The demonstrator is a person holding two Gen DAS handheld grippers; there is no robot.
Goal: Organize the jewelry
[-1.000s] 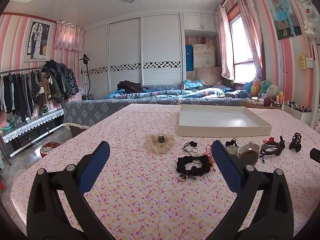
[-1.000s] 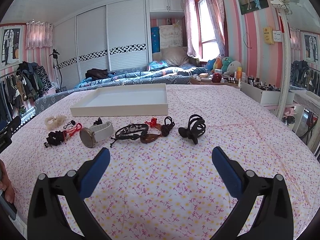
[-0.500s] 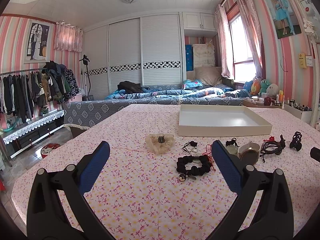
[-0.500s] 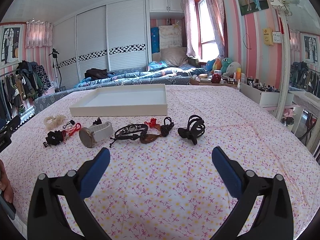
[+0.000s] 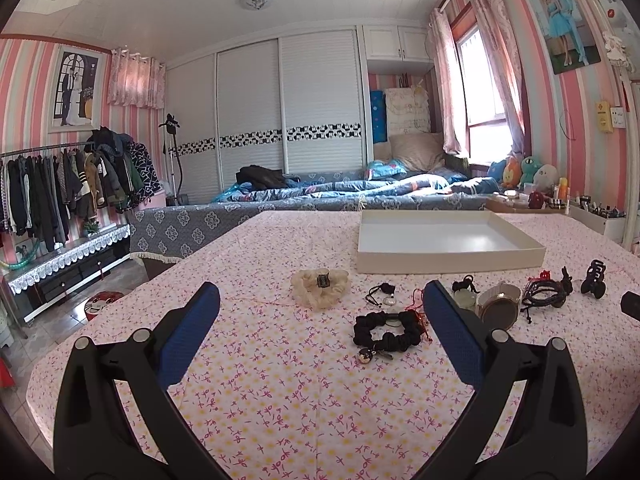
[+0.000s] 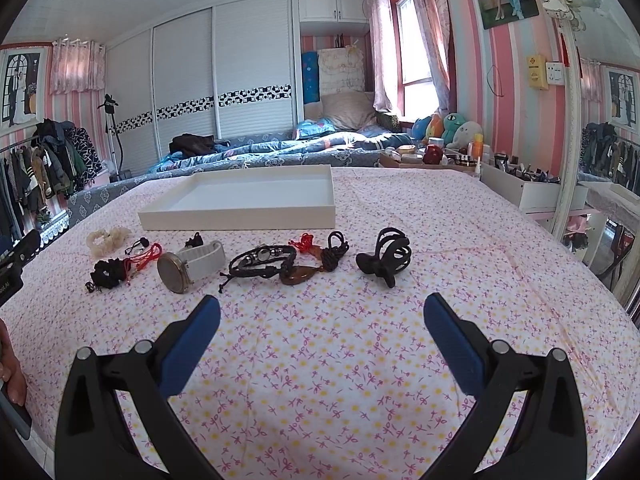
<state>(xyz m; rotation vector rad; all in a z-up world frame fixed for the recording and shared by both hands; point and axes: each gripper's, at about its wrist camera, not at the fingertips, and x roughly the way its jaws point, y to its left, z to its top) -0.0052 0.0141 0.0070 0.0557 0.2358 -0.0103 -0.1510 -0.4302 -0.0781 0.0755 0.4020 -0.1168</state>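
Note:
A row of jewelry lies on the floral tablecloth in front of a white tray point(image 5: 448, 262) point(image 6: 240, 216). From left to right: a cream scrunchie point(image 5: 319, 286) point(image 6: 106, 238), a black scrunchie point(image 5: 386, 332) point(image 6: 108, 273), a watch with a white strap point(image 5: 498, 306) point(image 6: 188, 266), a black bracelet point(image 6: 262, 263), a brown pendant on a cord point(image 6: 298, 275) and a black hair claw point(image 6: 386, 260) point(image 5: 595, 278). My left gripper point(image 5: 320, 306) is open, near the black scrunchie, holding nothing. My right gripper point(image 6: 322, 316) is open and empty, short of the bracelet and claw.
A bed with blue bedding point(image 5: 340, 192) runs behind the table. A white box of cosmetics point(image 6: 532, 188) stands at the table's right edge. A clothes rack point(image 5: 60, 184) is at far left. A hand point(image 6: 10, 376) shows at the right wrist view's left edge.
Both views have shifted only slightly; the jewelry and tray stay in place and both grippers remain open.

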